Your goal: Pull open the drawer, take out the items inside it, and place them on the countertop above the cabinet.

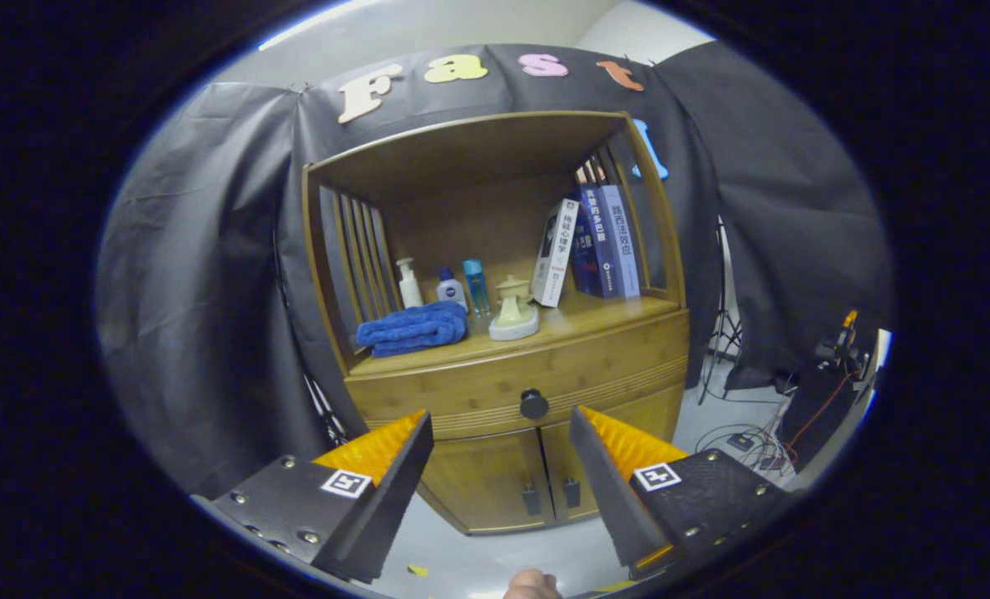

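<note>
- Drawer (495, 384) is sitting flush in the cabinet (495, 482) front, its dark round knob (533, 403) facing out; closed fits both before emptying and after.
- Hand-held gripper (502, 453) is hovering near, fingers spread wide and gripping nothing, the knob lying just beyond the gap between them, so lined up for a pull.
- Open floor (537, 553) is lying between fingers and cabinet, giving room to draw back.
- Farther, the table above is carrying a folded blue towel (413, 327), bottles (449, 287), a pale ceramic piece (513, 309) and books (591, 245); its near front edge is staying bare.

Towel (413, 328) left on countertop (595, 316), books (586, 245) right, bottles (449, 287) behind, drawer (520, 378) below.
</note>
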The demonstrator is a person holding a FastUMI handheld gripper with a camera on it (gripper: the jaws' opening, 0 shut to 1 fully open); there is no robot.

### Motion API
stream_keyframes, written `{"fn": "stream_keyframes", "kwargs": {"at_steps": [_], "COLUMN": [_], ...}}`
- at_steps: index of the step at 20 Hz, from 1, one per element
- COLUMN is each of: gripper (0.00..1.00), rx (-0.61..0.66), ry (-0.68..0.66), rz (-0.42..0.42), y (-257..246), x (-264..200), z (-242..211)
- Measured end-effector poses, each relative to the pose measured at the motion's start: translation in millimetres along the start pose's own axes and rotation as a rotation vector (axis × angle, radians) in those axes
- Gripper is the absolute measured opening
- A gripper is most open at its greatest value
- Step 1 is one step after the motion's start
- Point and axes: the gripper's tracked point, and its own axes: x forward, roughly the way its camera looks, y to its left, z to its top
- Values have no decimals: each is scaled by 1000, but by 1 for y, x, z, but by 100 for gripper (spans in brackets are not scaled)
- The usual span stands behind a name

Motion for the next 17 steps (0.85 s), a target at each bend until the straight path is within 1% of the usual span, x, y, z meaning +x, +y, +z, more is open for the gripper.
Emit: {"fn": "stream_keyframes", "kwargs": {"at_steps": [5, 8, 11, 14, 16, 17], "gripper": [99, 99, 99, 99, 99, 99], "rx": [-28, -54, -107, -172, -170, -163], "ry": [-44, -89, -149, -190, -203, -199], "rz": [51, 71, 76, 44, 29, 41], "y": [20, 29, 35, 26, 22, 24], "x": [-34, -55, -76, -94, -102, -105], "z": [30, 57, 84, 101, 108, 107]}}
